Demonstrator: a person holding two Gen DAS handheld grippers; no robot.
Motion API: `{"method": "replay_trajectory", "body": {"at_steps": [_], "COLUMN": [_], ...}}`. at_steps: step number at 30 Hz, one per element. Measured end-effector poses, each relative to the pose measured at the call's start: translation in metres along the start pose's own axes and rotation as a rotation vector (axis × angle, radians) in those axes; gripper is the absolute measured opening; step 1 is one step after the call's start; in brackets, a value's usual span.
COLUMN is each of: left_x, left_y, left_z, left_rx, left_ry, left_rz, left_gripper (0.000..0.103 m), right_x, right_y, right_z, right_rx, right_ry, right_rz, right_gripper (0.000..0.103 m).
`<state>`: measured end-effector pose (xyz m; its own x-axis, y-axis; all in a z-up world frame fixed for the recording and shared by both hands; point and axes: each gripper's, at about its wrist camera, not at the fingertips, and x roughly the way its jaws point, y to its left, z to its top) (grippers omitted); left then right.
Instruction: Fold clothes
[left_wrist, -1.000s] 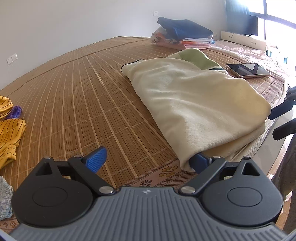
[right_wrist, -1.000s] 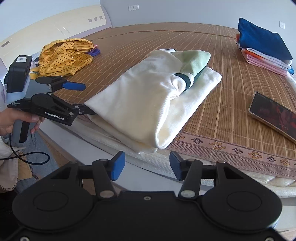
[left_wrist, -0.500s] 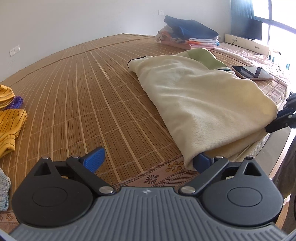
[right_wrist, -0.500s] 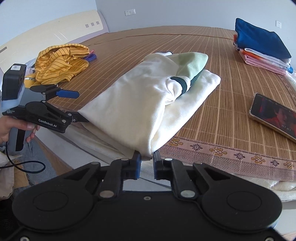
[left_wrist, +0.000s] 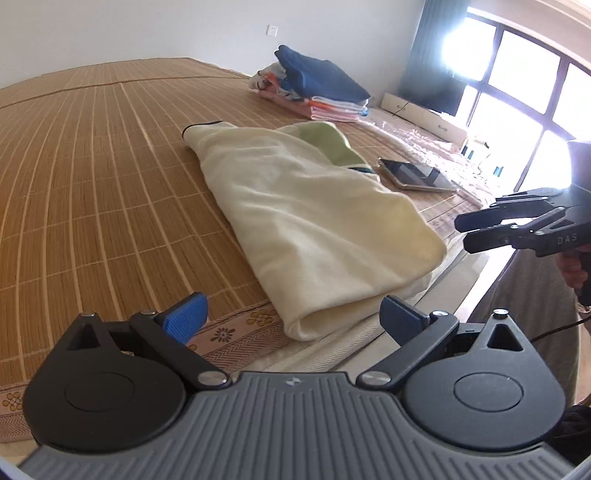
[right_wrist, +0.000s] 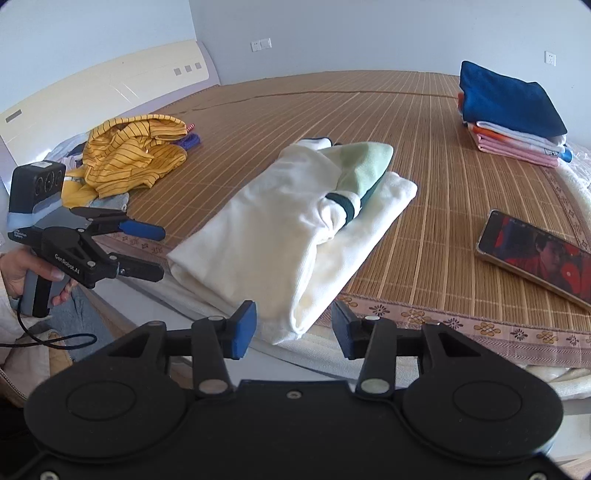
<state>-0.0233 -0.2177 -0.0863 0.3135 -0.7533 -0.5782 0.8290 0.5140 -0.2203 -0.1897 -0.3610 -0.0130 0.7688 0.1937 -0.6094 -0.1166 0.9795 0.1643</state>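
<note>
Cream garment (right_wrist: 291, 236) folded at mattress edge, left gripper (left_wrist: 291, 317) and right gripper (right_wrist: 293, 326) spread, empty

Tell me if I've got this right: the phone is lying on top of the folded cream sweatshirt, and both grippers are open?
Not quite. The phone lies on the bamboo mat beside the cream sweatshirt, apart from it, as the right wrist view shows. Both the left gripper and right gripper are indeed open.
</note>
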Motion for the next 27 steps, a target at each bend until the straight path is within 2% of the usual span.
{"method": "replay_trajectory", "body": {"at_steps": [2, 5, 9, 13, 15, 17, 19, 20, 21, 22, 24, 27], "left_x": [-0.002, 0.013, 0.052, 0.072, 0.067, 0.059, 0.054, 0.052, 0.050, 0.048, 0.043, 0.041], "left_y": [-0.008, -0.020, -0.026, -0.026, -0.020, -0.009, 0.001, 0.005, 0.008, 0.009, 0.009, 0.000], "left_z": [0.011, 0.030, 0.046, 0.033, 0.022, 0.017, 0.015, 0.014, 0.014, 0.014, 0.015, 0.017], "left_rx": [0.020, 0.070, 0.126, 0.236, 0.241, 0.185, 0.130, 0.111, 0.092, 0.083, 0.071, 0.116], "left_ry": [-0.058, -0.114, -0.048, 0.037, 0.025, 0.020, 0.021, 0.023, 0.025, 0.023, 0.016, 0.011], "left_rz": [-0.001, 0.100, 0.206, 0.309, 0.306, 0.279, 0.252, 0.241, 0.231, 0.226, 0.225, 0.236], "left_gripper": [0.101, 0.101, 0.101, 0.101, 0.101, 0.101, 0.101, 0.101, 0.101, 0.101, 0.101, 0.101], "right_x": [0.006, 0.030, 0.080, 0.124, 0.136, 0.140, 0.133, 0.125, 0.117, 0.109, 0.095, 0.100], "right_y": [0.002, 0.009, 0.012, -0.014, -0.037, -0.061, -0.081, -0.089, -0.093, -0.097, -0.102, -0.100], "right_z": [0.015, 0.040, 0.066, 0.075, 0.070, 0.066, 0.063, 0.063, 0.061, 0.060, 0.056, 0.053], "right_rx": [-0.020, -0.060, -0.070, -0.008, 0.072, 0.171, 0.275, 0.317, 0.331, 0.341, 0.367, 0.375], "right_ry": [-0.035, -0.076, -0.106, -0.109, -0.089, -0.072, -0.092, -0.117, -0.139, -0.160, -0.194, -0.167], "right_rz": [-0.001, -0.023, -0.049, -0.019, 0.001, 0.023, 0.064, 0.058, 0.044, 0.023, -0.012, -0.010], "right_gripper": [0.047, 0.047, 0.046, 0.045, 0.041, 0.033, 0.031, 0.031, 0.034, 0.042, 0.046, 0.054]}}
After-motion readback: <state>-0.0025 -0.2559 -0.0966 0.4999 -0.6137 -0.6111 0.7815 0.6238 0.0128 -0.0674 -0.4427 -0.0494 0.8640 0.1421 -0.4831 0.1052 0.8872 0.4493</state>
